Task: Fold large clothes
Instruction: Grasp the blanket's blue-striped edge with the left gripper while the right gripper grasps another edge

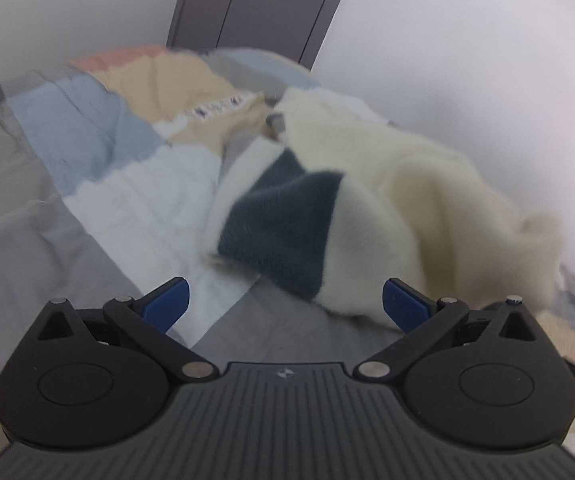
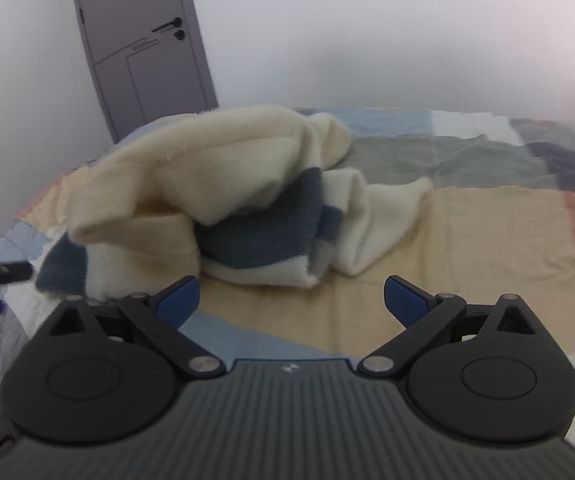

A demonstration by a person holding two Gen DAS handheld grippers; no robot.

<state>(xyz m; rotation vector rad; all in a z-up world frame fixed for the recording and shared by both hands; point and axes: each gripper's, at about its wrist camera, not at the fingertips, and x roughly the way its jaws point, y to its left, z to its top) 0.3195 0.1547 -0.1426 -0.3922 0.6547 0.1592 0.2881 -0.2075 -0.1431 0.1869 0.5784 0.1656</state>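
Spreading across the frames is a bed [image 2: 467, 240] under a patchwork quilt [image 1: 135, 184], and on it lies the garment [image 2: 223, 184] — a cream-and-navy fleece, crumpled in a heap, not yet laid flat. Judging by that, folding has barely begun; next comes finding two edges and pulling it open. Both the left gripper [image 1: 285, 304] and right gripper [image 2: 291, 300] hover near it, fingers wide apart — holding nothing.

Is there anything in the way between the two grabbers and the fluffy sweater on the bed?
Nothing visible is. The left gripper and right gripper are both open, and the cream and dark blue fleece garment lies crumpled just ahead of them. Only bare patchwork quilt lies between.
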